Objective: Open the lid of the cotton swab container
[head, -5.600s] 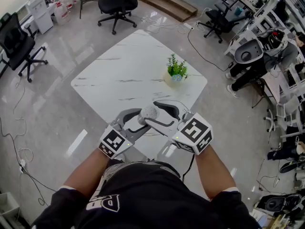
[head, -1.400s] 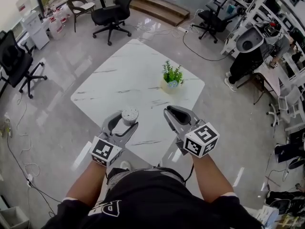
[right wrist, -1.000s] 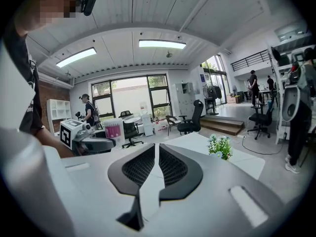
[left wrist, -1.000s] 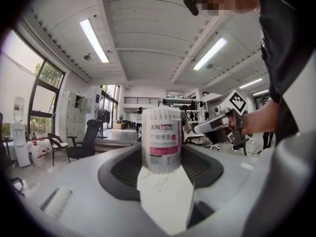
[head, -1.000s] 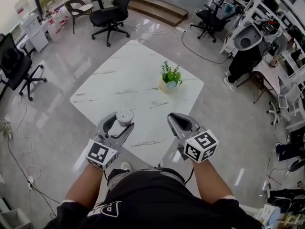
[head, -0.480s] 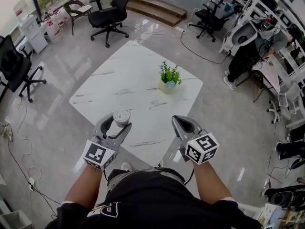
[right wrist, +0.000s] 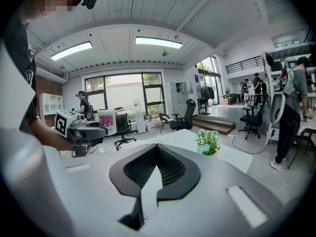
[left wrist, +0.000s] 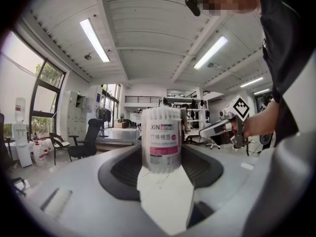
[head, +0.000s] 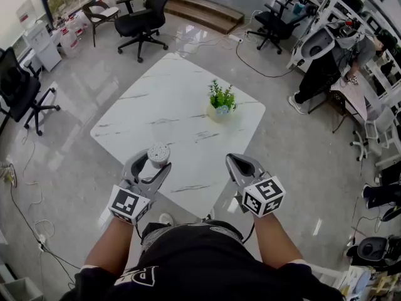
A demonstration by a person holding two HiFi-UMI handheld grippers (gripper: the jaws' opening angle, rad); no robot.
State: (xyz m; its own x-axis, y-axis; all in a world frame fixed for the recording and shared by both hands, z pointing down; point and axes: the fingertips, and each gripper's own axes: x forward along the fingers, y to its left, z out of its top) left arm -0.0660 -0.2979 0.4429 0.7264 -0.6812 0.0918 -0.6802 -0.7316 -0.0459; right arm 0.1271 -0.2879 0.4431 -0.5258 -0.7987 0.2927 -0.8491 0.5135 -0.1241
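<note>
The cotton swab container (head: 156, 155) is a clear round tub with a pink and white label (left wrist: 161, 141). It stands upright between the jaws of my left gripper (head: 152, 163), which is shut on its body. Its top shows the white swab tips, and I see no lid on it. My right gripper (head: 234, 160) hangs to the right of the container, well apart from it. Its jaws are shut with nothing between them (right wrist: 157, 148). The right gripper view shows the left gripper (right wrist: 94, 131) holding the container (right wrist: 107, 121) at the left.
Both grippers hover over the near corner of a white marble table (head: 169, 99). A small potted plant (head: 219, 102) stands near its right edge. Office chairs (head: 143, 8) and cables lie on the floor around it, and people stand at the desks on the right.
Several seconds ago the right gripper was up against the container's top. Now the grippers stand apart. The right gripper has drifted slightly right and down, and the left one still holds the container.
</note>
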